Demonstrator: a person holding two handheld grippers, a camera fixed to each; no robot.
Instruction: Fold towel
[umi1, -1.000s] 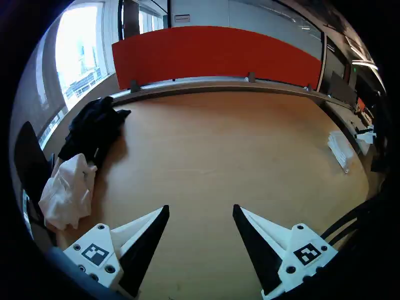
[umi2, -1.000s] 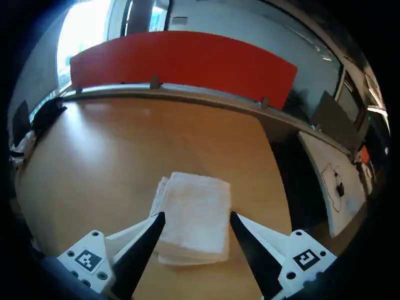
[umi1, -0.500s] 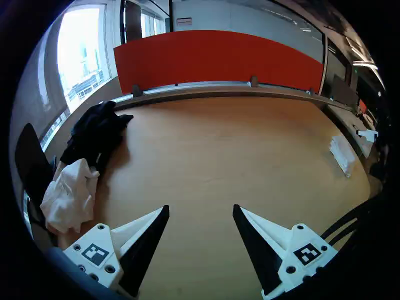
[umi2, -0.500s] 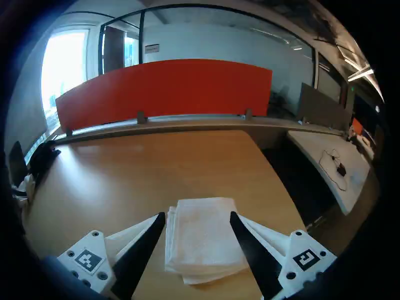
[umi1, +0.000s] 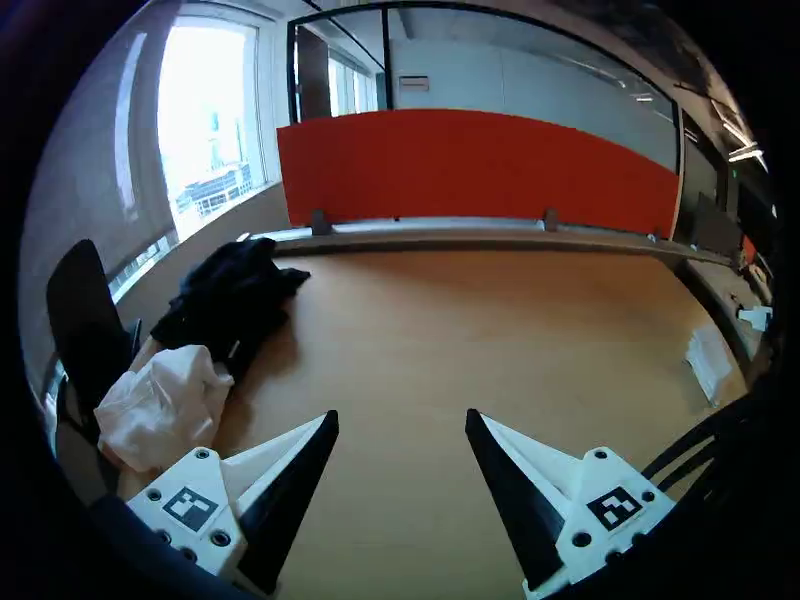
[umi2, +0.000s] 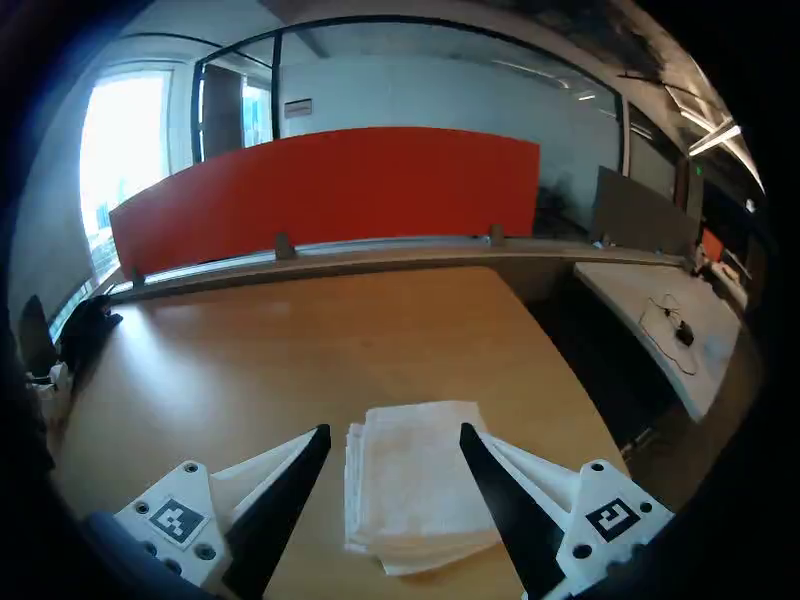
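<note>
A wooden table (umi1: 480, 330) with a light brown top spans the foreground in both the left gripper view and the right gripper view. A red partition screen (umi1: 480, 165) stands upright along its far edge, held by two grey brackets (umi1: 320, 222). A heap of black clothing (umi1: 232, 300) lies on the table near its left edge. A pale crumpled bundle (umi1: 165, 405) sits just beside the heap, on its near side. A dark chair (umi1: 85, 320) stands left of the table, below a bright window (umi1: 210, 130). To the table's right, across a gap, a white desk (umi2: 660, 335) carries a thin black cable (umi2: 672, 325). A grey panel (umi2: 640, 215) stands behind that desk.
</note>
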